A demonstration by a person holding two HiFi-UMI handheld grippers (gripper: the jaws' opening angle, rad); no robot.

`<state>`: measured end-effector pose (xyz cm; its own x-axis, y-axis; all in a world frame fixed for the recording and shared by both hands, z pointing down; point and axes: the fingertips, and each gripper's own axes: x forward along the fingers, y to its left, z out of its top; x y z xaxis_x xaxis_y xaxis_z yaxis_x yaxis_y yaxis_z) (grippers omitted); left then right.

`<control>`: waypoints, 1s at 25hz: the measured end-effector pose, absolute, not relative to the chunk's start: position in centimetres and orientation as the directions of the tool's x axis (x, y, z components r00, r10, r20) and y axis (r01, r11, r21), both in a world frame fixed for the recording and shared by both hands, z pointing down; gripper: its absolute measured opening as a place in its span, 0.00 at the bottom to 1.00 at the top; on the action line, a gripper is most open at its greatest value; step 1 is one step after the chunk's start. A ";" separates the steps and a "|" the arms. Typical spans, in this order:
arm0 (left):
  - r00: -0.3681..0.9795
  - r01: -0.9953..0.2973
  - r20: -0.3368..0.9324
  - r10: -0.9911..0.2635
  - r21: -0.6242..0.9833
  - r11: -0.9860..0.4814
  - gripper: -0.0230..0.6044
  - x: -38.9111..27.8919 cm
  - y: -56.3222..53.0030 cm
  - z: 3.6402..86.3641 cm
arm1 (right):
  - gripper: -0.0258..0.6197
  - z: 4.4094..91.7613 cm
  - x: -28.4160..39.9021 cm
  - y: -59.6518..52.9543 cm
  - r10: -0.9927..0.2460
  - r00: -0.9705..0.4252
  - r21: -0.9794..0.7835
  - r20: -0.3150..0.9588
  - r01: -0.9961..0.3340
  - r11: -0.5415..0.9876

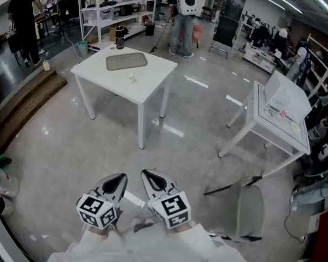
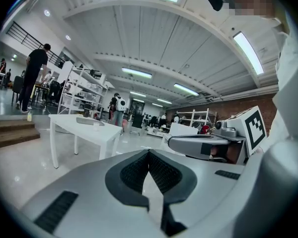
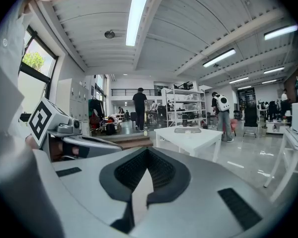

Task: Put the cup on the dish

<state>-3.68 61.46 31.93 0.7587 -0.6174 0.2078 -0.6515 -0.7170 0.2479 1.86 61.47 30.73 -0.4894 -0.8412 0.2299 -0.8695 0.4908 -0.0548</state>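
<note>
The cup [image 1: 131, 76] is seen on the white counter [image 1: 153, 82] in the upper left of the frame, just below the grey dish [image 1: 126, 61] and not on it. Well apart, at bottom centre, the left hand-held gripper [image 1: 119, 179] and the right hand-held gripper [image 1: 152, 176] are held clenched and empty, pointed up-frame toward the cup. Neither is judged clearly nearer.

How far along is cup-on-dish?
Done: nothing yet. The cup stands on the white table beside the grey dish, not on it. In hand: nothing. The left gripper and right gripper are both shut and empty, held close to the person's body, well short of the table. Still to do: walk up, grasp the cup, set it on the dish.
</note>
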 end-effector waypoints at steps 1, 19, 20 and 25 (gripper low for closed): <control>0.758 -0.652 0.207 -0.619 0.251 -0.715 0.05 -3.7 61.4 32.0 | 0.06 30.8 1.8 61.4 -0.840 -0.491 -0.057 0.230 -0.869 0.492; 0.733 -0.680 0.263 -0.627 0.275 -0.679 0.05 -1.4 60.0 35.9 | 0.06 36.2 4.9 60.8 -0.770 -0.540 -0.150 0.339 -0.839 0.522; 0.733 -0.681 0.266 -0.626 0.279 -0.677 0.05 -1.3 59.7 36.1 | 0.06 36.4 5.0 60.6 -0.772 -0.537 -0.146 0.339 -0.841 0.521; 0.737 -0.675 0.265 -0.621 0.253 -0.693 0.05 0.0 56.6 36.2 | 0.06 36.6 6.5 57.6 -0.790 -0.530 -0.181 0.308 -0.848 0.498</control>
<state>0.03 56.59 36.24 0.7374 -0.6213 0.2652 -0.6750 -0.6932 0.2529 6.53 57.62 36.61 -0.5302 -0.7899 0.3081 -0.8478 0.4983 -0.1814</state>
